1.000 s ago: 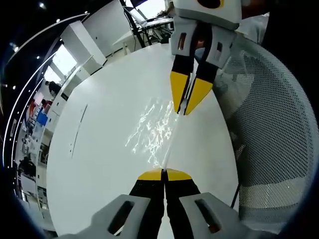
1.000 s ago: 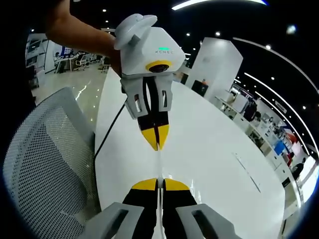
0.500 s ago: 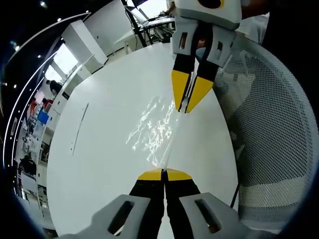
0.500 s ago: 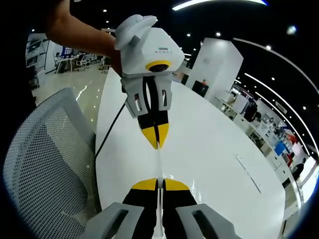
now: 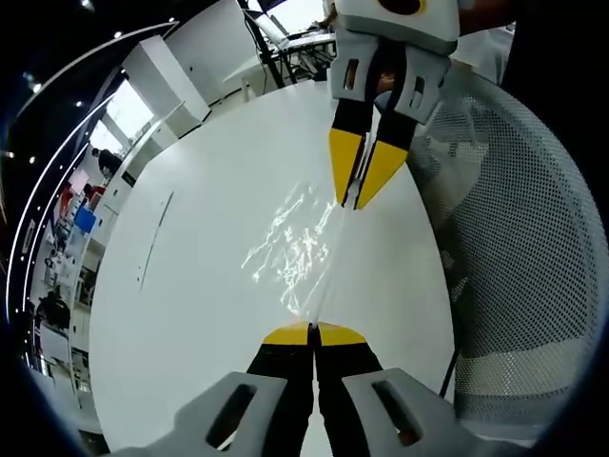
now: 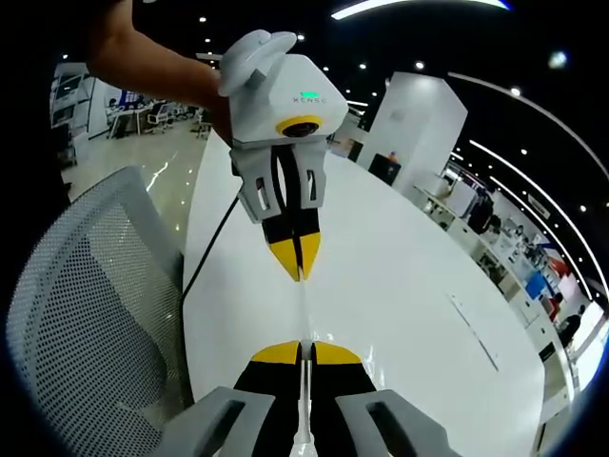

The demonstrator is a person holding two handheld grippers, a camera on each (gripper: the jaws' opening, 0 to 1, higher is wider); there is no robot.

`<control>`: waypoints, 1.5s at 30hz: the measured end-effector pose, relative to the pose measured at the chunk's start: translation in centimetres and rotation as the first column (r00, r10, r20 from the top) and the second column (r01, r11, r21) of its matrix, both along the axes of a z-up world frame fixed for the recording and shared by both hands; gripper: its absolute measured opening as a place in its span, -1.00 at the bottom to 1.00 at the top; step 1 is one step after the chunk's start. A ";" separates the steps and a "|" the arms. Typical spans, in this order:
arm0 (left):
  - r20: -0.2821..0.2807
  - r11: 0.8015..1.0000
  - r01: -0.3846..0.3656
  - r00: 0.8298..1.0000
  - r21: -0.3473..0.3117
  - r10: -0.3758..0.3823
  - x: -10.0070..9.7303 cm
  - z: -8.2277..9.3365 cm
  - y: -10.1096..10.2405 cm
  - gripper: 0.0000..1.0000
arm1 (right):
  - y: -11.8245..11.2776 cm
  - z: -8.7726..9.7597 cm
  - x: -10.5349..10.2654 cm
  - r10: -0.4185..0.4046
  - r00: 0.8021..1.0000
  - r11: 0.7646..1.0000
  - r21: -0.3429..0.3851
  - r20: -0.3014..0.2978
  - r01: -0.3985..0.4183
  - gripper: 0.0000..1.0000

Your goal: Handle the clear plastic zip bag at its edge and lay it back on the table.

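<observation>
One clear plastic zip bag (image 5: 306,249), crinkled and glinting, hangs stretched above the round white tabletop (image 5: 190,286) between my two grippers. My left gripper (image 5: 312,330) is clamped on the bag's near edge; my right gripper (image 5: 355,195), yellow-tipped, pinches the far edge. The right gripper view shows the bag edge-on as a thin line running from the right gripper (image 6: 304,348) to the left gripper (image 6: 298,271). One white mesh chair (image 5: 514,267) stands beside the tabletop.
</observation>
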State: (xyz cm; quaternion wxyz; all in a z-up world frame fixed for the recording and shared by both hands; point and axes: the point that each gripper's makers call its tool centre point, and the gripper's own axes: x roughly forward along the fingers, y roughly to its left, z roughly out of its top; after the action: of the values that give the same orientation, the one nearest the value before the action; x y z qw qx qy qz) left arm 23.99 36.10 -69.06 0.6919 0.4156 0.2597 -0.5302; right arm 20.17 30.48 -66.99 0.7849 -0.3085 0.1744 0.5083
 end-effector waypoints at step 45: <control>0.009 1.000 -0.029 1.000 -0.008 0.029 0.5 0.3 0.4 -1.00 | 0.0 0.2 -0.1 -0.013 1.000 1.000 0.016 -0.002 0.013 -1.00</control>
State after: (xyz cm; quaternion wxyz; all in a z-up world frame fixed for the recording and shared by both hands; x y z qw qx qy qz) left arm 24.47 36.50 -68.80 0.7023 0.4115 0.2603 -0.5193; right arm 20.12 30.49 -66.76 0.7904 -0.3006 0.1729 0.5050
